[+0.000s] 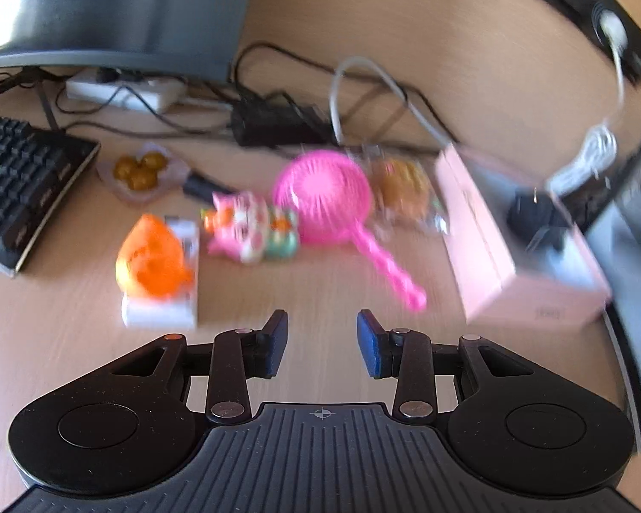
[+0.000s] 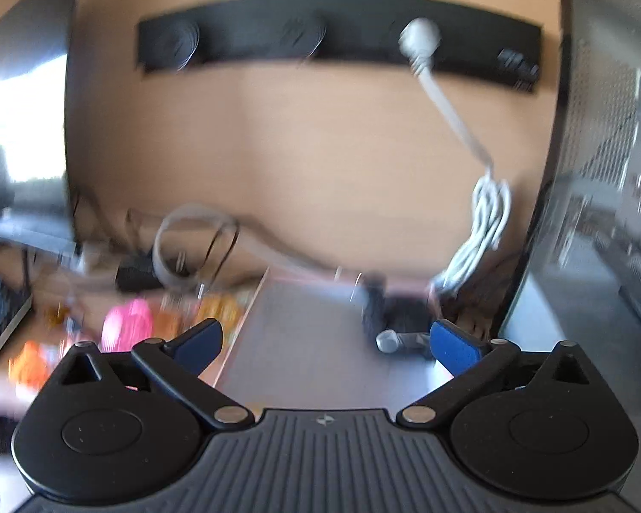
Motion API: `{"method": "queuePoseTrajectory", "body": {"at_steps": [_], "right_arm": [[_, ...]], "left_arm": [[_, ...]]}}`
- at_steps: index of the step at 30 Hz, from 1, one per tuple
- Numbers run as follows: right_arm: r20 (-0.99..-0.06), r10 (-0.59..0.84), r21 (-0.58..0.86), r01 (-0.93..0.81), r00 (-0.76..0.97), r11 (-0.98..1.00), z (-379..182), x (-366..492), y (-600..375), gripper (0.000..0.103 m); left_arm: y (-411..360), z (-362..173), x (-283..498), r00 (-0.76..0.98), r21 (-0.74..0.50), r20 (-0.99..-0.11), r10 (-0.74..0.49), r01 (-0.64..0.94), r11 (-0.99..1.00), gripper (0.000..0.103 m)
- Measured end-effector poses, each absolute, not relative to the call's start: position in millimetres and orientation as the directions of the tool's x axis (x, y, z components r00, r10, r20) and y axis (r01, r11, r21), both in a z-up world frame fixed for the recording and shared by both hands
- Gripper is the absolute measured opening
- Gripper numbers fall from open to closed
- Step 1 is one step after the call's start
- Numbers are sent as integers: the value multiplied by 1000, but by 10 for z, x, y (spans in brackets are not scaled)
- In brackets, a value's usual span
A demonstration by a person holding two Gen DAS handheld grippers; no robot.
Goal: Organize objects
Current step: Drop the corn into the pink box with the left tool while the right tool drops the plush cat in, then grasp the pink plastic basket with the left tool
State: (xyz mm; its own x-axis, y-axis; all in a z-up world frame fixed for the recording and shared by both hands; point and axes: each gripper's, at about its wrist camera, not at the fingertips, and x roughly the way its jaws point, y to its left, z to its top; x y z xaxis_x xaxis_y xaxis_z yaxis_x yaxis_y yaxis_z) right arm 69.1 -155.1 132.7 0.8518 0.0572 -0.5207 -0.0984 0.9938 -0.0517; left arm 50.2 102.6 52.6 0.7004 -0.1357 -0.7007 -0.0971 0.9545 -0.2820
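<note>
The left wrist view is blurred. A row of small things lies on the wooden desk: an orange toy on a white card (image 1: 154, 256), a pink cat figure (image 1: 248, 226), a pink strainer (image 1: 324, 196) and a wrapped brown snack (image 1: 401, 188). A pink box (image 1: 483, 256) stands at the right. My left gripper (image 1: 322, 344) hovers in front of the row, open, its narrow gap empty. My right gripper (image 2: 327, 344) is wide open over the pink box's grey inside (image 2: 303, 342), gripping nothing. A dark object and a small grey piece (image 2: 389, 337) lie in the box.
A black keyboard (image 1: 21, 188) sits at the left and a dish of golden balls (image 1: 141, 166) beside it. Behind the row are a monitor (image 1: 119, 8), a power strip, a black adapter (image 1: 273, 124) and cables. A computer case (image 2: 611, 171) stands right of the box.
</note>
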Motion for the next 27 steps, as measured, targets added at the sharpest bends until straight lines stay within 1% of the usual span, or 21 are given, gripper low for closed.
{"method": "queuePoseTrajectory", "body": {"at_steps": [2,4,6,10,11,12,15,17,19,24,27], "right_arm": [[-549,64,-71,-122,834,990,1194,519,-1458,103],[-567,65,-94,-143,821,985,1093,372,-1390,103],[-581,46,-131,-149,812,980,989,218,-1331,103],[-624,36,-136,-154,780,979,859,22,-1346,103],[-629,26,-142,-148,777,979,835,-15,-1365,103],[-632,12,-150,-138,775,979,809,-57,-1388,103],[-658,-8,-137,-109,753,984,744,-122,-1476,103],[-668,-20,-135,-94,744,986,713,-169,-1537,103],[-672,-33,-137,-81,740,987,690,-204,-1588,103],[-690,-50,-143,-67,723,987,626,-245,-1629,103],[-697,-62,-158,-69,714,985,583,-265,-1611,103]], "left_arm": [[1061,604,696,724,-294,-677,-134,-99,951,39],[1062,650,907,743,-273,-658,-123,-83,958,39],[1032,645,1122,736,-240,-670,-100,-87,967,39],[981,520,1436,711,-247,-697,-90,-120,962,39],[968,476,1502,701,-258,-708,-91,-137,956,41],[956,446,1553,698,-263,-711,-81,-157,952,45],[931,384,1681,699,-269,-713,-63,-188,945,48],[921,345,1807,692,-259,-719,-55,-193,946,49],[905,315,1915,686,-249,-726,-47,-198,948,53],[838,234,2043,699,-260,-713,-58,-186,948,65],[740,204,2018,703,-254,-709,-51,-188,949,65]]}}
